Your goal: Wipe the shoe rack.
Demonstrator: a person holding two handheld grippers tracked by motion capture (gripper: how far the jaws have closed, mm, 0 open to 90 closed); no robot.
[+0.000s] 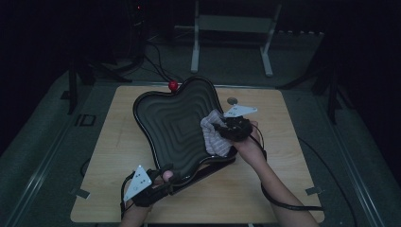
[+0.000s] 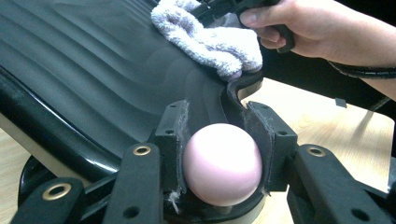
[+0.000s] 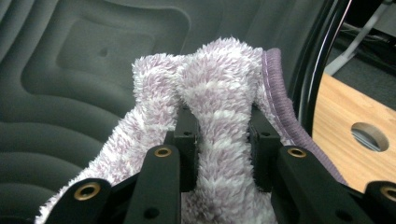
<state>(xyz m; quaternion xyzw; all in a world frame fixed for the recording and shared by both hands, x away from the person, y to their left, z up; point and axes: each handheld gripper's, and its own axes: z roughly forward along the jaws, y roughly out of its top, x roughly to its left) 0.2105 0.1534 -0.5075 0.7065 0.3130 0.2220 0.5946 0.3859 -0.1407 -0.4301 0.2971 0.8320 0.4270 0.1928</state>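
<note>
From above, the left gripper (image 1: 156, 182) clamps the near rim of the tilted black tray (image 1: 175, 123), while the right gripper (image 1: 222, 127) presses a towel (image 1: 213, 137) onto its right side. Left gripper view: jaws pinch the tray's edge, a pink ball (image 2: 221, 163) between them. Right gripper view: jaws squeeze the fluffy towel's fold against the tray.

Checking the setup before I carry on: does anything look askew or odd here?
The black tray isn't flat: the left tongs grip its near corner, clamping a pink ball too, so it sits tilted off the table. The right tongs pinch a cloth on the tray.
</note>
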